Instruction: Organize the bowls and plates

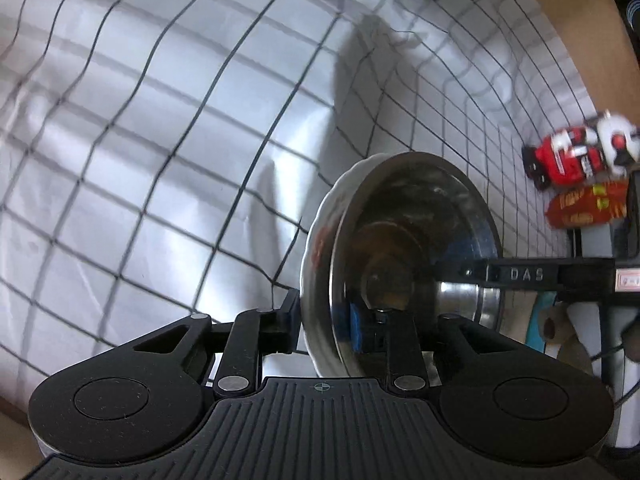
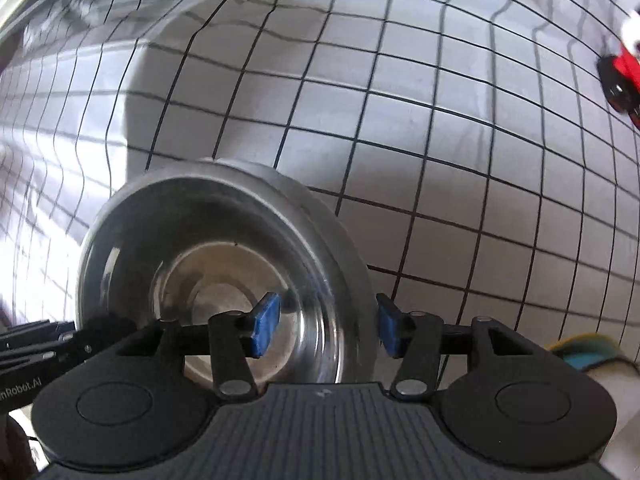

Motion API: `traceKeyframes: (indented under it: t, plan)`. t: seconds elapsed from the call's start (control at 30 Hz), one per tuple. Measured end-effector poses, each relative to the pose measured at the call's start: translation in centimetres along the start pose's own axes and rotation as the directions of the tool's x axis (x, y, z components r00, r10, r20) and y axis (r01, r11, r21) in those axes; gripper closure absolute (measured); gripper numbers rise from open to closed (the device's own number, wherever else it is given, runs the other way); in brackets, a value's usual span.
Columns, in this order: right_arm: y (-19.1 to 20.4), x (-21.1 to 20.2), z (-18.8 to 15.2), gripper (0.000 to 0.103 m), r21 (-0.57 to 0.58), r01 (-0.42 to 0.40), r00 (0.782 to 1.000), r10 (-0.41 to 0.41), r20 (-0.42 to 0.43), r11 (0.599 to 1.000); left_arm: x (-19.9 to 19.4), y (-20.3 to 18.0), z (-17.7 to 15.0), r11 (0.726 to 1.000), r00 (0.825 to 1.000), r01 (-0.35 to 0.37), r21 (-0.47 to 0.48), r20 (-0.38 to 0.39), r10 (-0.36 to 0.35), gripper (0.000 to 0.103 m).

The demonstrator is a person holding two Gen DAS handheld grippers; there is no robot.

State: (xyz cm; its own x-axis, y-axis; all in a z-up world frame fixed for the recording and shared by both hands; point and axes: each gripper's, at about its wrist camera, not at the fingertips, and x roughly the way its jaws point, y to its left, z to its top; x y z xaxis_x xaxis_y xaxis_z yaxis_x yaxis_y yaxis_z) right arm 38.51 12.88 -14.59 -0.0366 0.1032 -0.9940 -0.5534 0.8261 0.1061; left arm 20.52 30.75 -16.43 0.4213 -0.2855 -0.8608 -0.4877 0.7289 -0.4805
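Observation:
A steel bowl (image 1: pixel 420 248) sits nested in a white scalloped bowl (image 1: pixel 320 236) on the checked cloth. My left gripper (image 1: pixel 334 330) straddles the near rim of both bowls, one finger outside the white bowl and the blue pad inside the steel bowl; the jaws look closed on the rims. In the right wrist view the steel bowl (image 2: pixel 216 272) fills the lower left. My right gripper (image 2: pixel 326 326) straddles its right rim with its blue pads (image 2: pixel 264 326) apart, not touching. The right gripper's arm also shows in the left wrist view (image 1: pixel 528 276).
A white cloth with a black grid (image 1: pixel 160 140) covers the table. A red and black packet (image 1: pixel 580 152) and an orange packet (image 1: pixel 584 204) lie at the right. A teal and yellow sponge (image 2: pixel 588 350) lies at the lower right. A cardboard surface (image 1: pixel 560 8) lies beyond the cloth.

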Motion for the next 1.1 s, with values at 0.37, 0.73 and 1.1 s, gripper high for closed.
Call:
traceKeyframes:
  t: [0.37,0.73,1.1]
  plan:
    - [-5.0,-17.8,-9.1,0.037,0.128,0.136,0.751,-0.186,0.633,0.982,-12.8,-9.4,1.9,0.945,0.857,0.061,0.321,0.468,-0.215,0.078]
    - [-16.6,-20.9,-14.9,0.037,0.112,0.122,0.721,-0.166,0.673,0.986,-8.2,-21.2,-2.2,0.915,0.881,0.147,0.375,0.372,-0.294,0.086]
    - [-20.7,-12.9,-15.8,0.052,-0.048,-0.008,0.842,0.033,0.539,0.999,-1.2,-23.5,-7.3,0.912,0.972,0.141,0.386,0.120,-0.201,0.086]
